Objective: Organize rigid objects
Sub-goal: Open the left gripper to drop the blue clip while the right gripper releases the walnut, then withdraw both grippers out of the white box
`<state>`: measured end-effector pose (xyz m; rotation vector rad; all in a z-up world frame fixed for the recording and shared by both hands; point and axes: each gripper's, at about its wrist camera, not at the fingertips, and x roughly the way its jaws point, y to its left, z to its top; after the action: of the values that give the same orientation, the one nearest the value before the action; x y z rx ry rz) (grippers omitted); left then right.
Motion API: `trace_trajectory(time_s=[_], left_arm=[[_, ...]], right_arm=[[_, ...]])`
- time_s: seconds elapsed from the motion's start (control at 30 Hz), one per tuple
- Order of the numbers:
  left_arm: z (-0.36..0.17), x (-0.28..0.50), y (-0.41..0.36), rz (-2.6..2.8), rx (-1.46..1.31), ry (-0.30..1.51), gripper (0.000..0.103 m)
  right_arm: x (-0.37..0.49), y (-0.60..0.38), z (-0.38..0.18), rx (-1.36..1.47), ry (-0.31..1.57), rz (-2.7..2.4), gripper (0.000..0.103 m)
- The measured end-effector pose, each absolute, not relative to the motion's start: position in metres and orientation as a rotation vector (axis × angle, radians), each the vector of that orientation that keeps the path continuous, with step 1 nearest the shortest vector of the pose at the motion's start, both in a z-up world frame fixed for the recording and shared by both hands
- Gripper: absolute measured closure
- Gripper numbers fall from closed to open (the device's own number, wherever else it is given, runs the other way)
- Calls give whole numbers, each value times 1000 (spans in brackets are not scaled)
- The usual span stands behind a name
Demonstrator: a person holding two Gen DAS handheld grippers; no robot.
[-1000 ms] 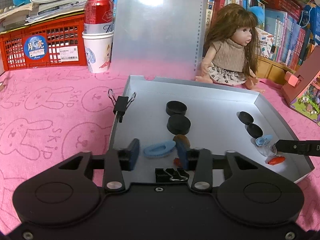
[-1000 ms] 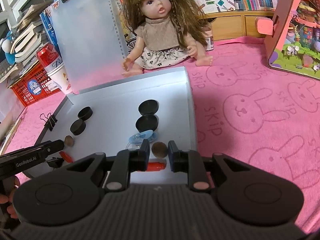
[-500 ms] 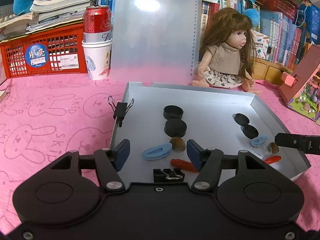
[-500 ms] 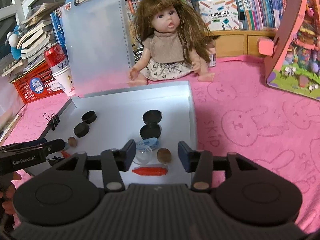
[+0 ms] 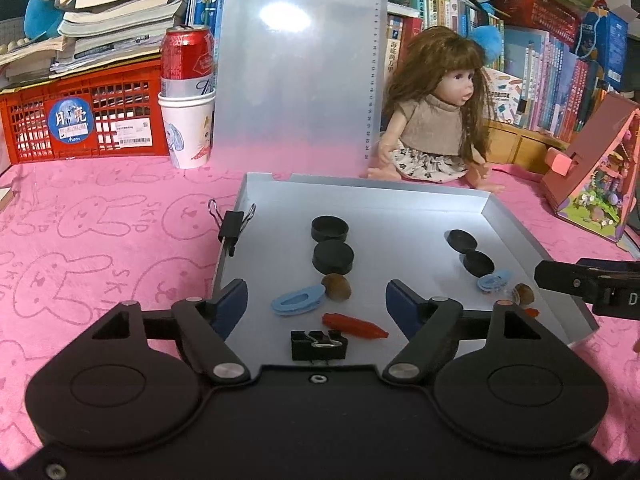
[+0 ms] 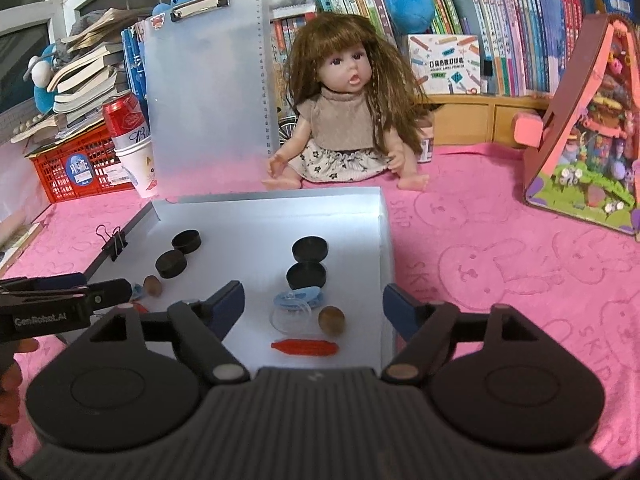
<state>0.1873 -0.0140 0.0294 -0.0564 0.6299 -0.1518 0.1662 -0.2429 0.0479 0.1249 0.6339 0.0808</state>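
A grey tray (image 5: 400, 200) lies on the pink cloth and shows in the right wrist view too (image 6: 280, 208). In it lie two pairs of black caps (image 5: 333, 257) (image 6: 307, 274), two blue clips (image 5: 298, 301) (image 6: 298, 298), two brown nuts (image 5: 337, 287) (image 6: 332, 320) and two red chili pieces (image 5: 354, 325) (image 6: 305, 347). A clear disc (image 6: 290, 316) lies by the right blue clip. My left gripper (image 5: 316, 304) is open and empty above the near left group. My right gripper (image 6: 312, 304) is open and empty above the right group.
Black binder clips sit on the tray's left rim (image 5: 232, 226) and near rim (image 5: 318, 345). A doll (image 5: 436, 120), a translucent clipboard (image 5: 296, 72), a cup with a red can (image 5: 186, 120), a red crate (image 5: 80, 120) and a toy house (image 5: 592, 176) stand behind.
Both grippers opened wide and drew back and up from the tray. A red chili piece now lies free below each one.
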Motion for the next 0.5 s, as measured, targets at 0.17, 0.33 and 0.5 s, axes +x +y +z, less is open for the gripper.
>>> trace_trajectory(time_s=[0.17,0.33,0.5], left_arm=[[36,175,-15,-163,-62,617,24],[41,158,-14,-177,-70,604,22],[40,140,-9,-178,-80,607,22]], right_arm=[[158,-242,50,122,623,62,13],[143,-240,51,83,600,41,5],[126,-238,50,58,584,37,0]])
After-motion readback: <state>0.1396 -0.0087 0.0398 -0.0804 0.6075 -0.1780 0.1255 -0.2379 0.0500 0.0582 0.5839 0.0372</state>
